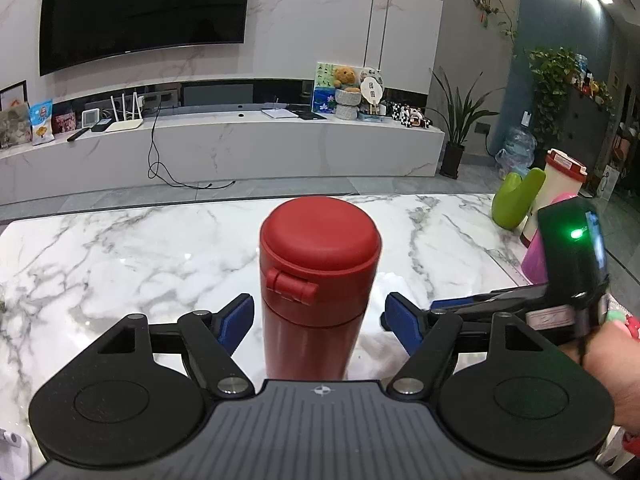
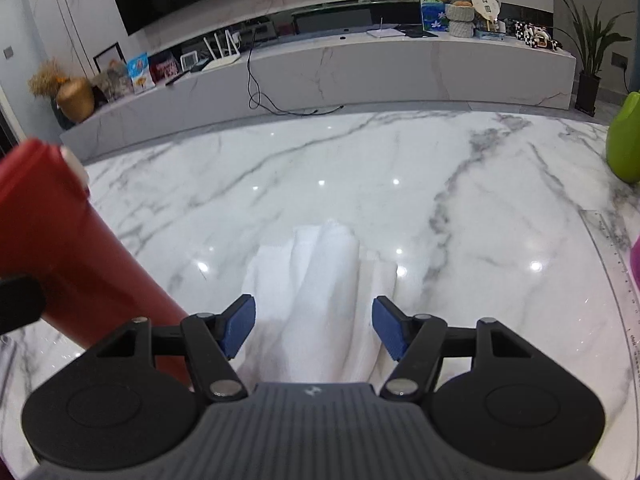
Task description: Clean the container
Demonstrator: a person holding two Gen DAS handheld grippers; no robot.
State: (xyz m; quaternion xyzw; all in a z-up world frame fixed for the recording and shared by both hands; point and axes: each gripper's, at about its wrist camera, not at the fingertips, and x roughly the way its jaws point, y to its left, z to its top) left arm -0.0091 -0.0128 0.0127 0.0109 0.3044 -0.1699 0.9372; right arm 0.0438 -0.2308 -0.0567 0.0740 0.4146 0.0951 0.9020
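Red flask (image 1: 320, 292) upright on marble table (image 1: 120, 248), centre of left wrist frame, lid shut, latch facing camera. Left gripper (image 1: 318, 322) straddles flask body, blue pads (image 1: 236, 320) clear of it on both sides (small gap each side), nothing gripped. Right gripper (image 2: 314, 326) parted too, jaws empty, poised over white cloth (image 2: 316, 276) lying crumpled on table, lower centre of right wrist frame. Flask at left edge there. Green object (image 1: 516, 200) upper right, well apart from flask.

No legible text is found; small printed marks on the ruler (image 2: 624, 280) at the desk edge cannot be read.
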